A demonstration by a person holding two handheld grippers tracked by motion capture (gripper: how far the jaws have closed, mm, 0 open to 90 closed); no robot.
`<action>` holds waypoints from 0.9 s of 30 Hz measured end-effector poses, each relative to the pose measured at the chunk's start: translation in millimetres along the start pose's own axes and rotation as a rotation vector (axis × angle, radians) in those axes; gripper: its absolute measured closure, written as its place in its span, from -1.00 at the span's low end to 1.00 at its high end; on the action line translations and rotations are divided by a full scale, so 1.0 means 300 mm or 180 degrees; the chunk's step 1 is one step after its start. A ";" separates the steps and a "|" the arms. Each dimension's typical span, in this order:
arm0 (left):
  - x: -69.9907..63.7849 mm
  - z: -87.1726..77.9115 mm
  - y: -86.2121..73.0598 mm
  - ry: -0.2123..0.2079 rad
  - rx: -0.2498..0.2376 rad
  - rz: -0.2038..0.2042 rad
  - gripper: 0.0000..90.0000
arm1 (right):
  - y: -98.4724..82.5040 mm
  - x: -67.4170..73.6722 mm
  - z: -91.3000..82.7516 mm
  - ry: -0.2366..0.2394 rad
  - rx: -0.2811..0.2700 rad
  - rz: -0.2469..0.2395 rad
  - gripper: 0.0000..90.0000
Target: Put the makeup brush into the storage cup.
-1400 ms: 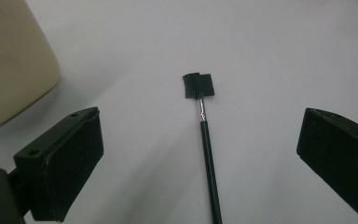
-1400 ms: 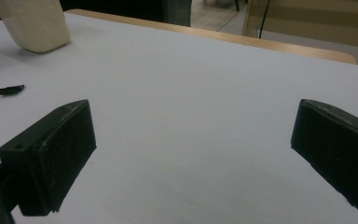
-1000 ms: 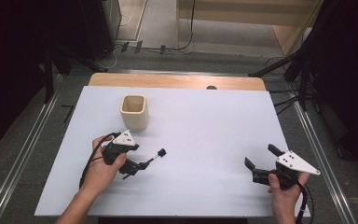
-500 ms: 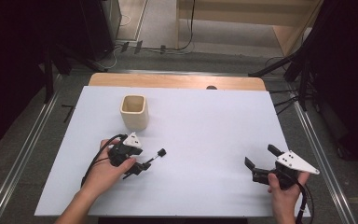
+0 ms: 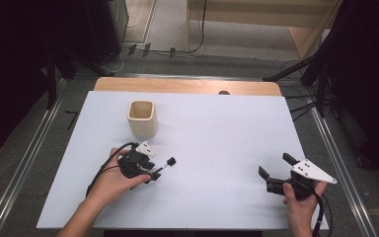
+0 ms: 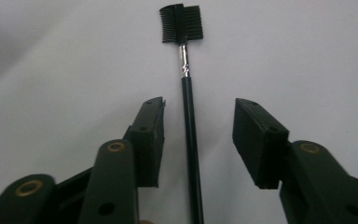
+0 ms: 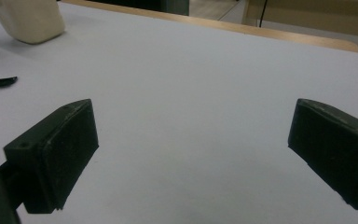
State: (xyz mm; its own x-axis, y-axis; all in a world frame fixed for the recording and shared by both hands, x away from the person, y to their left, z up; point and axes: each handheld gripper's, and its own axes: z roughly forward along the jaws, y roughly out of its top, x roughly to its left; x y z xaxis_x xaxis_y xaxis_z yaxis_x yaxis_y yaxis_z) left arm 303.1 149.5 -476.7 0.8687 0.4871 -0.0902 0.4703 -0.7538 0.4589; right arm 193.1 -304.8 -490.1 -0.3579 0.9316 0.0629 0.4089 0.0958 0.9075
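Partly cut off: brush [image 6: 189, 116] handle between claw [image 6: 198, 140] jaws.

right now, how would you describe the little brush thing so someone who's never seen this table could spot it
Start at the cream square cup standing on the white table, then look nearer the person, to the left gripper. The brush lies flat between its jaws, which have just been closing and don't yet touch it. It is a thin black stick with a silver collar and a small comb-and-bristle head.

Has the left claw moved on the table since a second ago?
Yes: the left claw slid slightly toward the table's near edge, away from the cream cup.
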 end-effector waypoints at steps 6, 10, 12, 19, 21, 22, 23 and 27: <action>-0.005 0.009 0.010 0.0074 0.0114 0.0064 0.51 | -0.003 -0.001 0.005 -0.0007 0.0021 0.0003 -0.92; -0.004 0.009 0.016 0.0086 0.0192 0.0126 0.69 | -0.003 0.000 0.006 -0.0013 0.0025 -0.0001 -0.92; -0.006 0.010 0.020 0.0123 0.0232 0.0166 0.76 | -0.003 0.000 0.006 -0.0014 0.0030 0.0005 -0.92; -0.011 0.015 0.030 0.0129 0.0324 0.0165 0.89 | -0.005 0.001 0.011 -0.0015 0.0044 -0.0005 -0.91; -0.009 0.015 0.034 0.0122 0.0360 0.0130 0.89 | -0.005 0.001 0.011 -0.0017 0.0046 -0.0007 -0.91; -0.008 0.016 0.035 0.0116 0.0366 0.0094 0.89 | -0.005 0.001 0.012 -0.0017 0.0052 -0.0008 -0.91; -0.006 0.017 0.037 0.0099 0.0384 0.0069 0.89 | -0.005 0.001 0.012 -0.0020 0.0053 -0.0009 -0.91; 0.006 0.019 0.047 0.0032 0.0445 -0.0026 0.91 | -0.005 0.003 0.012 -0.0027 0.0048 -0.0012 -0.90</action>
State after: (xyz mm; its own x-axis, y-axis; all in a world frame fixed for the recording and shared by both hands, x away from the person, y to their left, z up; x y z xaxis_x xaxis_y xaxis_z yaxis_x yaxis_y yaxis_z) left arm 312.0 137.3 -475.5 0.8634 0.4974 -0.0843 0.4951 -0.8034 0.3306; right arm 195.3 -302.8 -492.8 -0.3523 0.9342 0.0558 0.4202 0.1046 0.9014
